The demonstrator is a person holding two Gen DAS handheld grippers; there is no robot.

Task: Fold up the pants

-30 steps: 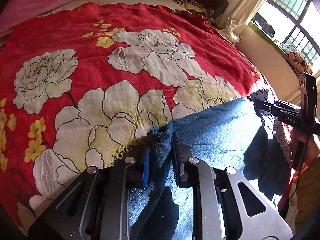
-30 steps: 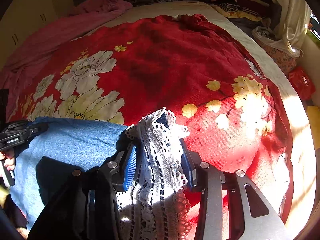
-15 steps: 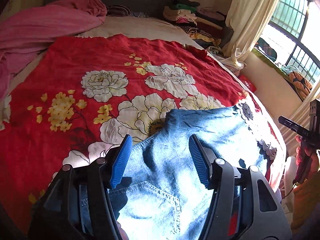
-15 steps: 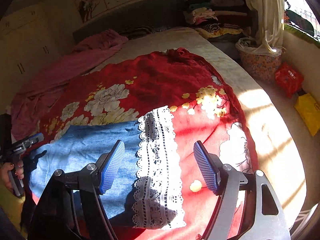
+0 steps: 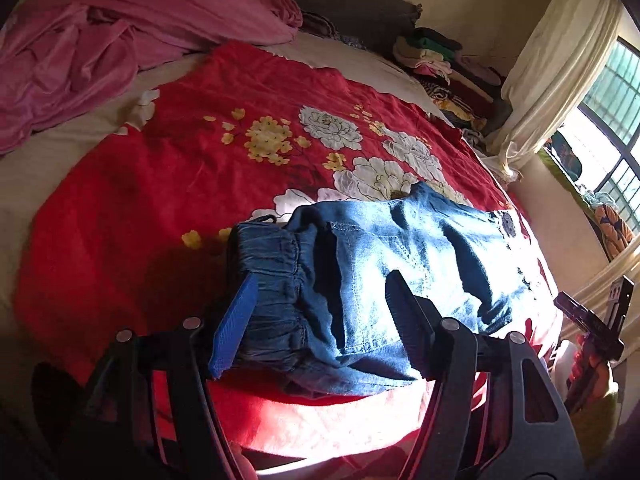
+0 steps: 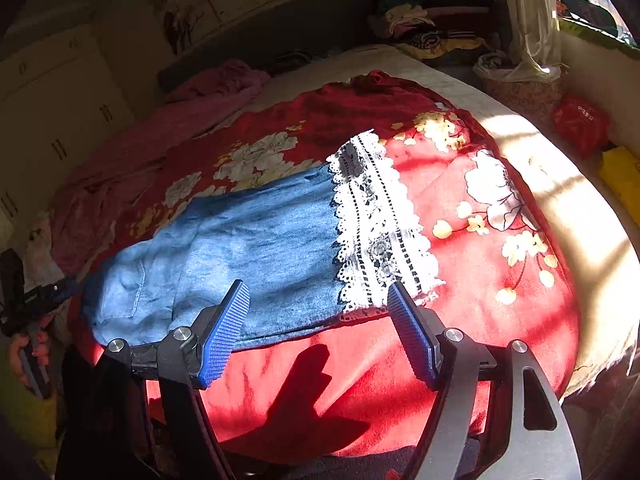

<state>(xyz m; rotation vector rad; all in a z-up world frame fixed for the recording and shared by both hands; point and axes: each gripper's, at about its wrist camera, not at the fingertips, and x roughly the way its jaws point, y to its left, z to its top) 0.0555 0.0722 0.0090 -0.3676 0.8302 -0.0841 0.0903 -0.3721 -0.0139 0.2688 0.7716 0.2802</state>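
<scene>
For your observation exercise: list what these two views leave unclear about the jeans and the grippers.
- Left wrist view: the jeans near hem is hidden behind the left gripper.
- Right wrist view: the waistband end is dim at the left edge; the right gripper covers the near edge.
- Layers beneath: hidden.

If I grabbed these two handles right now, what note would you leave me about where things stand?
Left gripper: open, holding nothing, above the waistband end of the pants.
Right gripper: open, holding nothing, near the lace hem.
Pants lie flat on the red blanket, legs apparently doubled lengthwise.
Left to do: fold hem toward waistband, then tidy.
</scene>
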